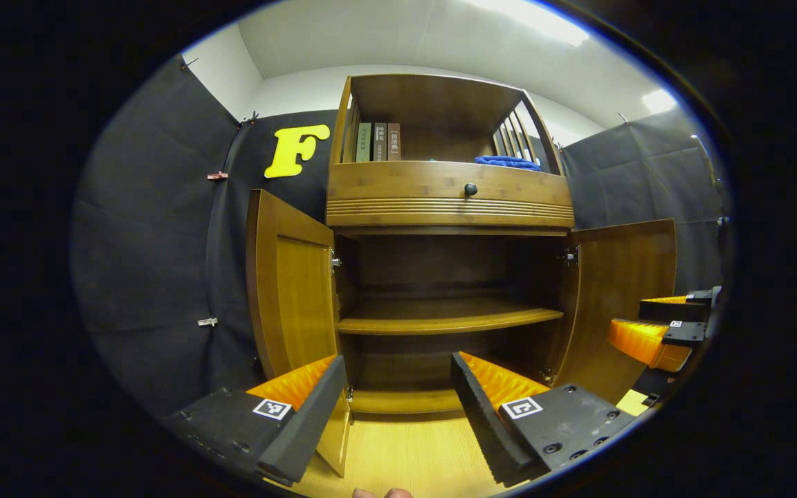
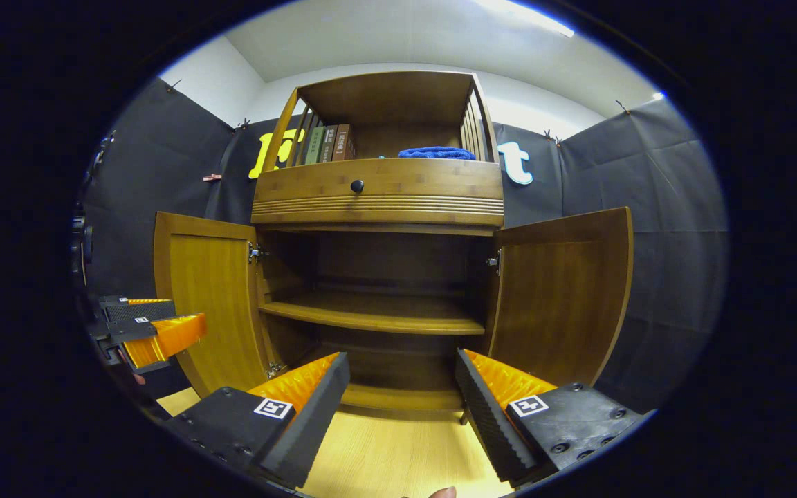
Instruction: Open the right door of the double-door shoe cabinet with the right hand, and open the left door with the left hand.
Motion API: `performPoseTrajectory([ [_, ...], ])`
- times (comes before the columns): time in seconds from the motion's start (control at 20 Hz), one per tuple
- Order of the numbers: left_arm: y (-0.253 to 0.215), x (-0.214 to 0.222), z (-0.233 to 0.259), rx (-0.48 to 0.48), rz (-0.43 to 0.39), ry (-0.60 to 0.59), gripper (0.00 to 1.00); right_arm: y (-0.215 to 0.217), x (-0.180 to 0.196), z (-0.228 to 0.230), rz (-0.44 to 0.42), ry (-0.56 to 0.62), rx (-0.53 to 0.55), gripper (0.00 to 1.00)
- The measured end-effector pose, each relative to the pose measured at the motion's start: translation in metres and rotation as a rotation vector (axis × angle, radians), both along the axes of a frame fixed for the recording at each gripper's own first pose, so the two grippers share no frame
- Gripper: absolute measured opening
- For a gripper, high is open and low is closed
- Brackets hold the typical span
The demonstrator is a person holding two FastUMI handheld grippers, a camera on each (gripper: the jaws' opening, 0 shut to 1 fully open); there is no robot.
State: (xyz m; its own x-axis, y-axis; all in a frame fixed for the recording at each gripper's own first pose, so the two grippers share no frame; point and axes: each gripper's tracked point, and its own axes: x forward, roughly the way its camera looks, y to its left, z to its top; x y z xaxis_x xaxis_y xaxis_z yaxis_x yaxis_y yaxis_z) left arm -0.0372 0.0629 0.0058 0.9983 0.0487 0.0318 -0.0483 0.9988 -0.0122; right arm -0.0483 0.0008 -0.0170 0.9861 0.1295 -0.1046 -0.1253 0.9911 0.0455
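Cabinet (image 1: 450, 200) dead ahead at 12 o'clock, left door (image 1: 291, 290) swung wide at 9, right door (image 2: 564, 290) swung wide at 3, left gripper (image 1: 398, 408) released, holding nothing, right gripper (image 2: 402, 408) likewise released, wood floor (image 2: 398, 456) at 6

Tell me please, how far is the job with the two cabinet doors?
Done, it seems: the brown wooden left door and brown wooden right door both stand swung wide, baring the wooden inner shelf. The left tongs and right tongs are open, holding nothing. Nothing visible is left.
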Motion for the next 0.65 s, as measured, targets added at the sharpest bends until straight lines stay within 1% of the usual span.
performPoseTrajectory([
  [0.05,0.0001,-0.0001,0.0012,0.002,0.0,0.0,0.92,-0.0001,0.0,0.0008,0.001,-0.002,-0.002,0.98],
  [0.1,0.0009,0.0001,0.0011,0.003,0.001,0.0,0.92,-0.0001,0.0001,0.0011,0.002,-0.002,-0.001,0.95],
  [0.15,0.0008,0.0,0.0017,0.003,0.0,0.001,0.94,0.0006,0.0008,0.0024,0.003,-0.002,-0.002,0.95],
  [0.2,0.0014,-0.0001,0.0017,0.003,0.001,0.001,0.92,0.0005,0.0014,0.0034,0.003,-0.003,-0.005,0.97],
  [0.3,0.0021,0.0003,0.0029,-0.001,0.002,0.0,0.92,-0.0016,0.0021,0.0049,-0.002,-0.01,-0.019,0.98],
  [0.35,0.0024,0.0007,0.0041,-0.002,0.002,-0.002,0.92,-0.0024,0.0033,0.0067,-0.004,-0.013,-0.022,1.0],
  [0.4,0.0037,0.0007,0.0041,-0.003,0.003,-0.002,0.94,-0.0031,0.0042,0.0083,-0.006,-0.016,-0.023,0.98],
  [0.45,0.0037,0.0011,0.0041,-0.004,0.004,0.0,0.94,-0.0033,0.0044,0.0086,-0.007,-0.015,-0.023,0.95],
  [0.5,0.004,0.0012,0.0039,-0.005,0.005,0.0,0.94,-0.0035,0.0051,0.009,-0.007,-0.014,-0.022,0.98],
  [0.55,0.0046,0.0016,0.0042,-0.005,0.008,0.0,0.92,-0.0047,0.0064,0.0096,-0.008,-0.015,-0.024,1.0],
  [0.6,0.0056,0.0021,0.0041,-0.007,0.01,0.001,0.92,-0.005,0.0068,0.0098,-0.008,-0.014,-0.028,1.0],
  [0.65,0.0062,0.0023,0.0047,-0.009,0.011,0.001,0.92,-0.0053,0.0078,0.0101,-0.008,-0.017,-0.03,0.97],
])
